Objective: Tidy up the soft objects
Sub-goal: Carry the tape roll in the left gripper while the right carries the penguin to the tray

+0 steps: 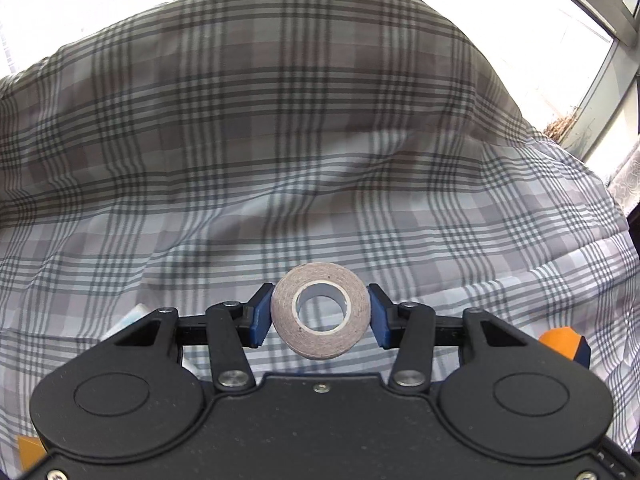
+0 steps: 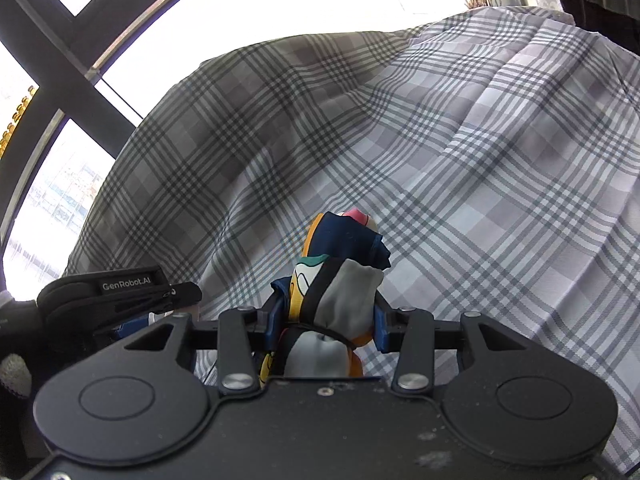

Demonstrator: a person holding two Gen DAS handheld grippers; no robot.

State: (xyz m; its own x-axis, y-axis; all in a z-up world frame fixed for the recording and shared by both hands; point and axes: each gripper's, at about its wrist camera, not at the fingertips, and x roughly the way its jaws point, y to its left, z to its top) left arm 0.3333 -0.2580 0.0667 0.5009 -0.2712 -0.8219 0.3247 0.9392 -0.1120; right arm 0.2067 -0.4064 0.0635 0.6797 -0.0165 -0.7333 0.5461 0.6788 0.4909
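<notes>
Scarf [image 2: 338, 276], silky and bunched into a soft roll, sits clamped between the blue fingers [image 2: 276, 316] of my right gripper [image 2: 326, 320]. Its cloth is printed in navy, orange, teal, grey and pink, and a thin dark band cinches it near the fingers. The bundle sticks up past the fingertips, held above a grey and white plaid sheet [image 2: 460, 168].

My left gripper [image 1: 320, 312] grips a tape roll [image 1: 320, 310] from both sides: a round beige ring with a rough papery face and a pale hollow core that faces my camera. Its blue pads [image 1: 260, 316] press the roll's outer edge.

The plaid sheet [image 1: 240, 140] fills both views, smooth woven cloth draped in broad folds and rising into a hump behind. Bright window glass and dark frames [image 2: 60, 52] lie beyond it. In the right view the left gripper [image 2: 120, 292] shows at the lower left, black.
</notes>
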